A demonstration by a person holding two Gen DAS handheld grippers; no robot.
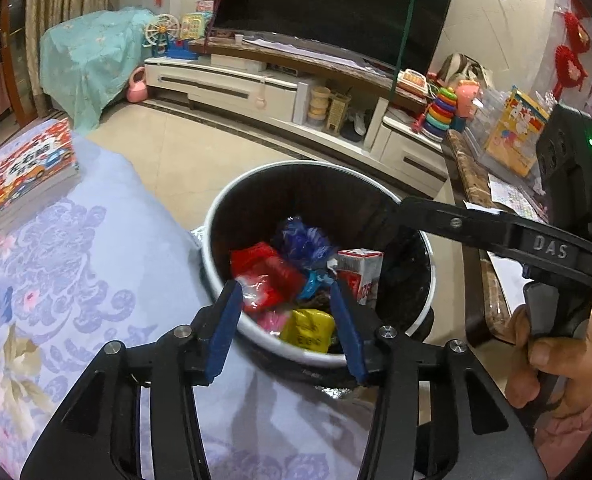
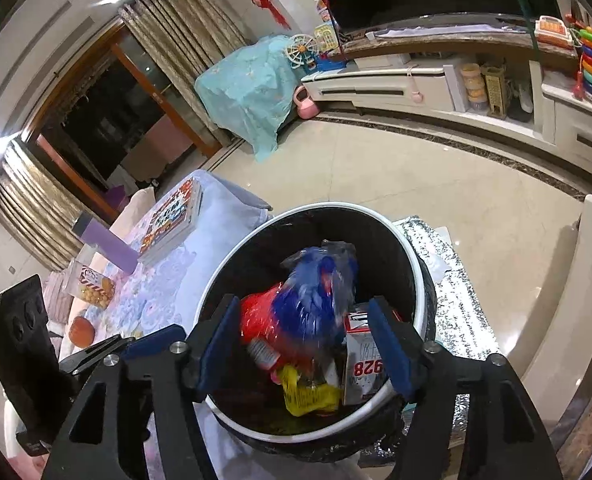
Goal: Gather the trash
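A round trash bin [image 1: 231, 200] with a white rim and dark liner stands on the floor; it also shows in the right wrist view [image 2: 414, 272]. Inside lie a red wrapper [image 1: 265, 274], a blue wrapper [image 1: 306, 240], a yellow packet [image 1: 310, 328] and a white-and-red carton [image 1: 362, 270]. In the right wrist view the blue wrapper [image 2: 316, 300] is blurred, loose above the red wrapper [image 2: 255, 316], yellow packet [image 2: 308, 394] and carton [image 2: 360, 364]. My left gripper [image 1: 287, 328] is open and empty over the bin's near rim. My right gripper [image 2: 304, 348] is open over the bin.
A sofa with a lilac flowered cover [image 1: 95, 260] lies left of the bin, with a stack of books [image 1: 31, 176] on it. A marble-edged table [image 1: 476, 208] with papers is at right. A TV cabinet [image 1: 255, 88] and toys line the far wall.
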